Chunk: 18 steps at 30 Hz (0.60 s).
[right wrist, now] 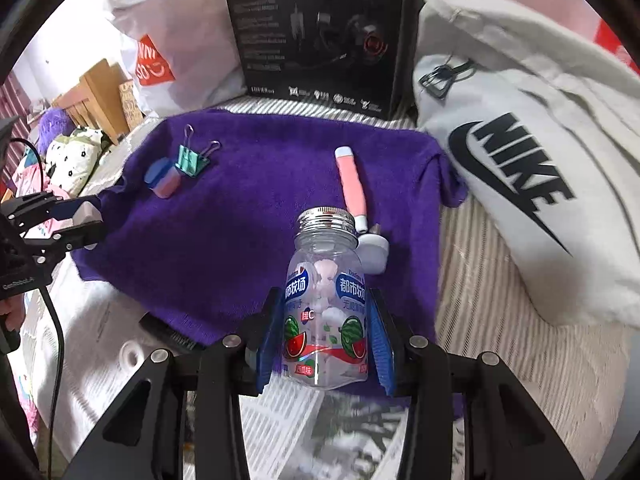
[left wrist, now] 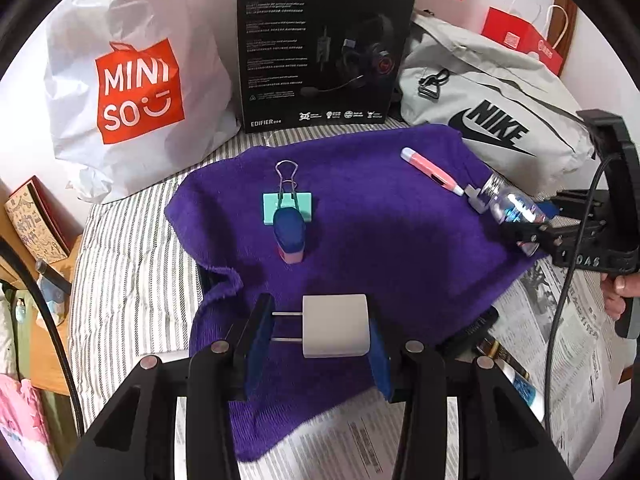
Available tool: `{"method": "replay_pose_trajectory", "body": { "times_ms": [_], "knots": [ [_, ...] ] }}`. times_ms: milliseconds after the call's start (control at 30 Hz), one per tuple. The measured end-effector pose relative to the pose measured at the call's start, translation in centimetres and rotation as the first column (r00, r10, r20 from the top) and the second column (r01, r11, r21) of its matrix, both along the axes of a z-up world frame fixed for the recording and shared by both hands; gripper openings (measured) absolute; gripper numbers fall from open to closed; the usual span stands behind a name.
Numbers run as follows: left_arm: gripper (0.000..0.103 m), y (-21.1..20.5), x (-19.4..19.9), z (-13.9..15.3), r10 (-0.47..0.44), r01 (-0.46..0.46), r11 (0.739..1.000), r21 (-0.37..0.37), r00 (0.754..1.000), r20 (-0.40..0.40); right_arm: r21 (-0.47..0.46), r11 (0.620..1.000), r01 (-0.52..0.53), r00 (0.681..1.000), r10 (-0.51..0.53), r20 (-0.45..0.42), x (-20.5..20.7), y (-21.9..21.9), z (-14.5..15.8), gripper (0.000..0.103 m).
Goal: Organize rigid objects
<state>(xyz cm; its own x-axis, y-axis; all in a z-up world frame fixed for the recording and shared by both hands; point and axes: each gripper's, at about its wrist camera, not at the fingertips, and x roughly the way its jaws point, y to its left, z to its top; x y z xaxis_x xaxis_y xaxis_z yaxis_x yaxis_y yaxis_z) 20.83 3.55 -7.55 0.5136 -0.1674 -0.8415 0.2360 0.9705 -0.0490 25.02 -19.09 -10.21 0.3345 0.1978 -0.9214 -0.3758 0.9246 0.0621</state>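
Observation:
My left gripper [left wrist: 320, 328] is shut on a white plug charger [left wrist: 334, 326], its prongs against the left pad, above the purple towel [left wrist: 380, 232]. My right gripper [right wrist: 326, 334] is shut on a clear candy bottle [right wrist: 325, 300] with a silver threaded neck and watermelon label; it also shows in the left wrist view [left wrist: 510, 206]. On the towel lie a teal binder clip [left wrist: 286, 200], a blue-and-pink eraser [left wrist: 290, 236], a pink pen-like tool [left wrist: 432, 170] and a small white adapter [right wrist: 374, 254] beside the bottle.
At the back stand a white Miniso bag [left wrist: 132, 88], a black headset box [left wrist: 320, 48] and a grey Nike bag [left wrist: 492, 120]. Newspaper [left wrist: 568, 340] covers the near surface. A striped sheet [left wrist: 128, 272] lies left; a wooden ledge is beyond it.

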Motion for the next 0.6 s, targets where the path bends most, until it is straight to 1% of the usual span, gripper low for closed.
{"method": "replay_pose_trajectory", "body": {
  "times_ms": [133, 267, 467, 600],
  "knots": [
    [0.042, 0.2, 1.0, -0.8, 0.005, -0.006, 1.0, -0.027, 1.0, -0.014, -0.019, 1.0, -0.015, 0.999, 0.014, -0.034, 0.9, 0.6, -1.8, 0.041],
    [0.042, 0.0, 1.6, -2.0, 0.0, -0.001, 0.999, -0.04, 0.999, -0.033, -0.038, 0.999, -0.027, 0.999, 0.025, -0.046, 1.1, 0.8, -2.8, 0.041],
    [0.042, -0.5, 2.5, -3.3, 0.003, -0.004, 1.0, -0.018, 0.999, -0.047, -0.053, 0.998, -0.04, 0.998, 0.038, -0.045, 1.3, 0.8, -3.4, 0.041],
    [0.042, -0.6, 3.4, -3.9, 0.011, -0.01, 1.0, 0.008, 0.999, -0.042, -0.055, 0.997, -0.045, 0.998, 0.043, -0.041, 1.8, 0.8, -3.6, 0.041]
  ]
}}
